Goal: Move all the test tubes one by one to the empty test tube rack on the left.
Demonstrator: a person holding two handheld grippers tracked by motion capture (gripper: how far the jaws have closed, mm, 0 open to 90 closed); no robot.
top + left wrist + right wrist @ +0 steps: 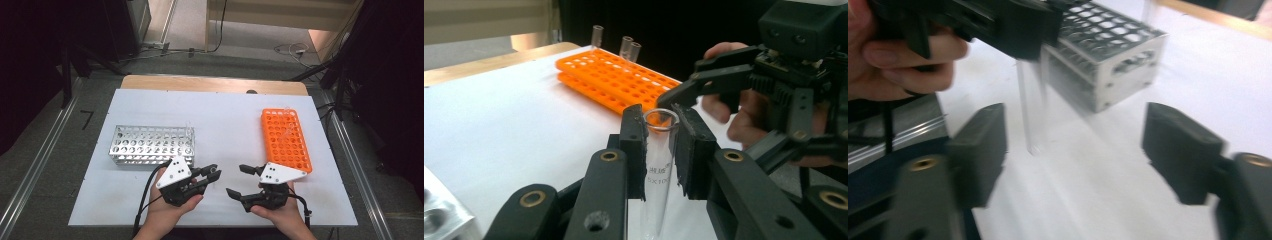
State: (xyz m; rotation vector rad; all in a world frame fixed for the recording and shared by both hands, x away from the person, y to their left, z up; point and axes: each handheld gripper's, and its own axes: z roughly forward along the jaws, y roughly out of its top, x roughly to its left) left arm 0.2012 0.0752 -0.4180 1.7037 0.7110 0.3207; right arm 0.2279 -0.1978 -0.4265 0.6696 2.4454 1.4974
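High view: the left gripper (pixel 212 175) sits just in front of the metal tube rack (pixel 152 145), towards its right end, with its jaws drawn close together. The right gripper (pixel 239 181) faces it from just beside, jaws spread wide, at the near end of the orange tube rack (pixel 286 141), well to the right of the metal rack. Both rest over the white table (pixel 225 115).

Left gripper view: its two pads clamp a clear glass test tube (pixel 658 165) just below the rim, the tube standing roughly upright with its open mouth on top. The right gripper (pixel 684 92) stands just beyond with nothing between its jaws. Three more tubes (pixel 626 46) stand at the far end of the orange rack.

Right gripper view: its own jaws stand far apart and empty; the tube (pixel 1029 115) hangs from the left gripper's jaws, with the metal rack (pixel 1108 55) just behind it.

This looks like a hand-over just completed, the tube now carried by the left gripper alone. The next move would call for swinging it over the metal rack, lining its rounded bottom up with a free hole, and lowering it straight before letting go.
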